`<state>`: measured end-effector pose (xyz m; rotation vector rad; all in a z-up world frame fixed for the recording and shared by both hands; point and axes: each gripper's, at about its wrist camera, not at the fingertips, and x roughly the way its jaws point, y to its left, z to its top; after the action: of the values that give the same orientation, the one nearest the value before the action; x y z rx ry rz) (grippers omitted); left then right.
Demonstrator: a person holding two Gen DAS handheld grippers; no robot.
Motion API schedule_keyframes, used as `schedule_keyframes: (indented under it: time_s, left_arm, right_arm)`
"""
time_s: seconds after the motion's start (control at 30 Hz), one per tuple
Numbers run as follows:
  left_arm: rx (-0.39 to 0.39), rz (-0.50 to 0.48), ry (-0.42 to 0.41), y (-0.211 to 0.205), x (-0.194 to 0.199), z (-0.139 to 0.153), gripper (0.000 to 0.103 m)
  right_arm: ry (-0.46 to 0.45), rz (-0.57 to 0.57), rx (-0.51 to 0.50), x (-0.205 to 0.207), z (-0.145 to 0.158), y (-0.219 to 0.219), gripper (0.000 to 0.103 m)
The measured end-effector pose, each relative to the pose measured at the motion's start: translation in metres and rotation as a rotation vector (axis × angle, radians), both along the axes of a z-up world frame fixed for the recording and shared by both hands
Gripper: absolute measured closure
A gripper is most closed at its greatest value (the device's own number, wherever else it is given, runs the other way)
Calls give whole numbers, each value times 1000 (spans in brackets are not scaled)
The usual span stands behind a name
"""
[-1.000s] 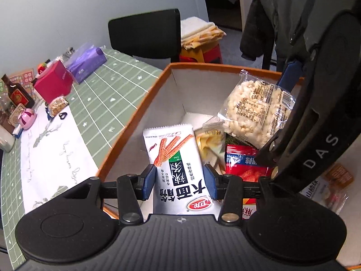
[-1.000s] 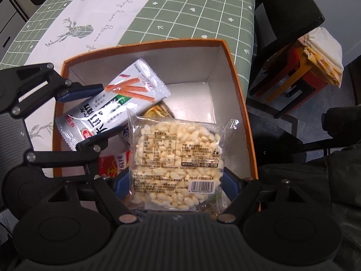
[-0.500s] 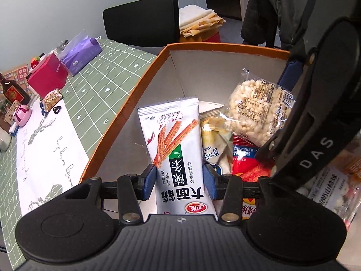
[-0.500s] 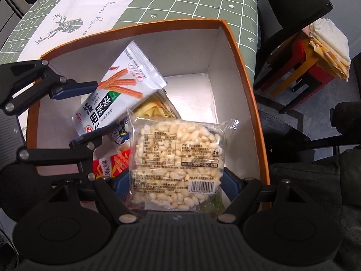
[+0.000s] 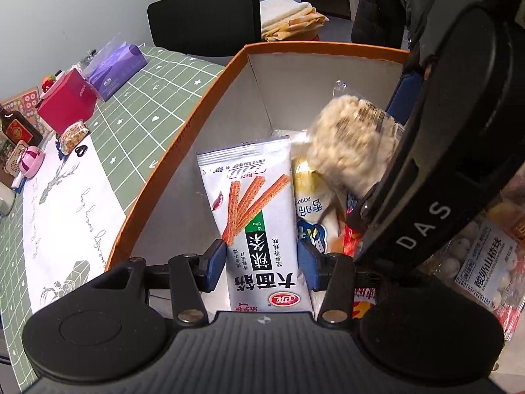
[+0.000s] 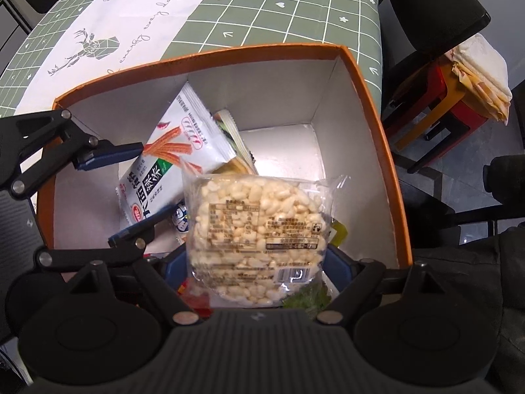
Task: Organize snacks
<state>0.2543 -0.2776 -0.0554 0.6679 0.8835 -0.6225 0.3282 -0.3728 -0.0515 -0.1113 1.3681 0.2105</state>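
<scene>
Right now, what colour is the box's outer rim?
Orange, with white inner walls; the box shows best in the right wrist view.

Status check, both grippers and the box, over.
Left gripper shut on spicy-stick packet. Right gripper shut on puffed-rice pack. Both over orange box; snacks piled inside.

Home dining table point(image 5: 137, 98), chair point(image 5: 203, 16)
</scene>
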Motion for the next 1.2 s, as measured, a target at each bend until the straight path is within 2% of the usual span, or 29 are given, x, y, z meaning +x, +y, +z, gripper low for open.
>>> schedule_keyframes:
  time_s: [0.2, 0.5, 0.73, 0.97, 1.03, 1.2]
  left_arm:
    - [7, -7, -13, 1, -3, 6, 48]
    - [-2, -3, -53, 5, -12, 28, 48]
    - [-21, 1, -91, 7, -24, 57, 47]
    - [-51, -5, -145, 9, -46, 93, 42]
    - [-62, 10, -147, 10, -52, 102, 36]
    - [-139, 76, -108, 18, -64, 125, 33]
  right_arm:
    - [7, -9, -5, -4, 2, 0, 21]
    - [-33, -17, -9, -14, 29, 2, 20]
    - [-79, -16, -20, -26, 63, 4, 20]
    - [-148, -27, -24, -49, 108, 3, 20]
    - [-169, -31, -24, -58, 120, 4, 20]
    - [-233, -58, -18, -85, 143, 2, 20]
